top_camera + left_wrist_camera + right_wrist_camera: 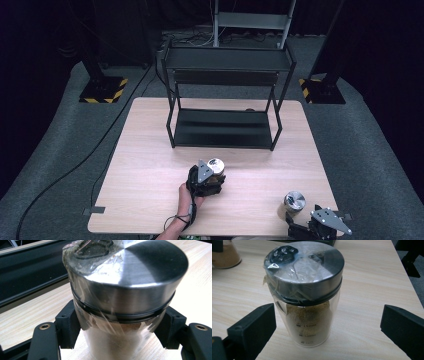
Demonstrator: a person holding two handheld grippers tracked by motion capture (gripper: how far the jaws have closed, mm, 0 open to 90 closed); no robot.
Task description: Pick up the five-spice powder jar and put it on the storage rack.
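Overhead table (150,200) view; two close tool-mounted views

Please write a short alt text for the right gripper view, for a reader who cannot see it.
A glass jar of tan powder with a metal lid wrapped in clear film stands on a wooden table, between the open black jaws of the right gripper, which do not touch it.
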